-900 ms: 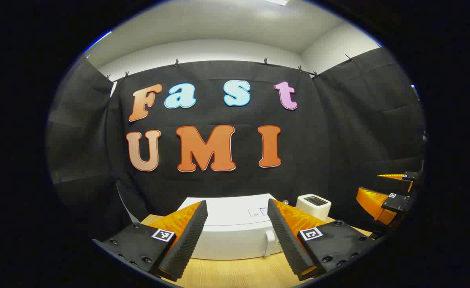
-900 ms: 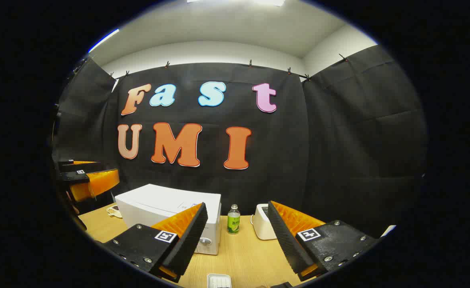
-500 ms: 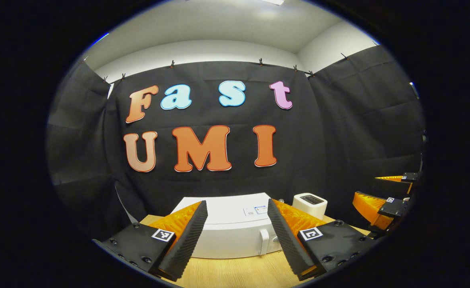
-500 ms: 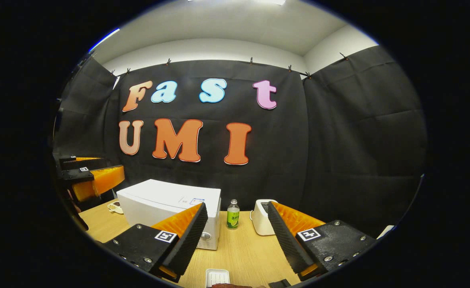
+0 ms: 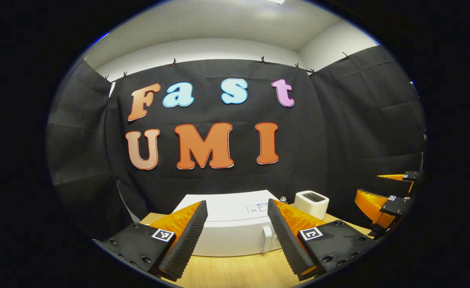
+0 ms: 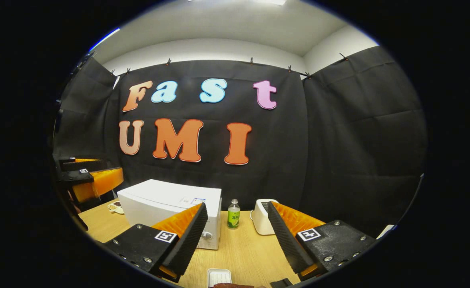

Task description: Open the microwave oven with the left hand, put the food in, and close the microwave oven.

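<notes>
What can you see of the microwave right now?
The microwave is a white box, plastic or painted metal by its look, standing upright on the wooden table, its door shut. A vertical white handle sits near the right of its front; a round knob is low at the right. A small label lies on its top. Neither gripper touches it. A green-labelled bottle stands just to its right.

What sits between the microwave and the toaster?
A green-labelled bottle stands between the microwave and the toaster, seen in the right gripper view.
</notes>
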Available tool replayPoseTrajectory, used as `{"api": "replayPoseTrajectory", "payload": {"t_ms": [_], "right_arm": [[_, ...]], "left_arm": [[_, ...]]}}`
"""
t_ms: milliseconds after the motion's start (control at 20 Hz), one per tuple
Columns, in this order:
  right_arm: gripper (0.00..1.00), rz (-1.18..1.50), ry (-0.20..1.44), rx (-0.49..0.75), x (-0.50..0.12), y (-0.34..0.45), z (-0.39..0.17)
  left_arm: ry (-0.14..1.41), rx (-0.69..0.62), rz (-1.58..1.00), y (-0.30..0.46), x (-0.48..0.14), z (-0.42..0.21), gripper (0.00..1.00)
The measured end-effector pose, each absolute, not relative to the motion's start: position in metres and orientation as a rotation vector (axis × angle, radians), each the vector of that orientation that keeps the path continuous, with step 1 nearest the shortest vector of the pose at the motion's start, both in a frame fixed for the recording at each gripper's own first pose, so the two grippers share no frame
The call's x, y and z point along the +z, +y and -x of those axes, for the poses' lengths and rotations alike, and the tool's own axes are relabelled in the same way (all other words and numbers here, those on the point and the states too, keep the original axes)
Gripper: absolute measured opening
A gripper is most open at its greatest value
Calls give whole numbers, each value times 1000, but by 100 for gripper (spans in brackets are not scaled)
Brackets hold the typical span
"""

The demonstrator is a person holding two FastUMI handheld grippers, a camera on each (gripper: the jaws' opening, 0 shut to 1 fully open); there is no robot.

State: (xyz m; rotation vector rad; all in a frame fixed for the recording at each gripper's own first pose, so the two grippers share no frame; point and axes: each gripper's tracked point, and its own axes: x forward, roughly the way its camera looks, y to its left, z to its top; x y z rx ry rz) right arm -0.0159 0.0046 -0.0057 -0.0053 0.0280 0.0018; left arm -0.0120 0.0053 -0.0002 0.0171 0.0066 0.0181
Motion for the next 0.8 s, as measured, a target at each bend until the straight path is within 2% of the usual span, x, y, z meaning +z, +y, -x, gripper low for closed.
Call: {"api": "replayPoseTrajectory", "payload": {"t_ms": [50,300,450,500,600,650,800], "right_arm": [[94,5,29,1,-6,5,16],[94,10,26,-4,-5,4,15],[94,15,40,-28,-12,-3,10],[94,16,46,-33,-14,-6,9],[94,15,59,-44,-20,-10,9],[94,15,65,-49,-24,-13,9],[94,23,100,-76,-38,-27,14]], "left_arm": [[3,20,-19,5,1,12,94],[-7,29,-9,9,3,11,94],[26,36,-3,3,-22,3,98],[38,25,7,-3,-28,1,94],[64,8,-1,-12,-44,-4,94],[76,0,-14,-18,-52,-9,98],[125,-41,-30,-41,-80,-21,94]]}}
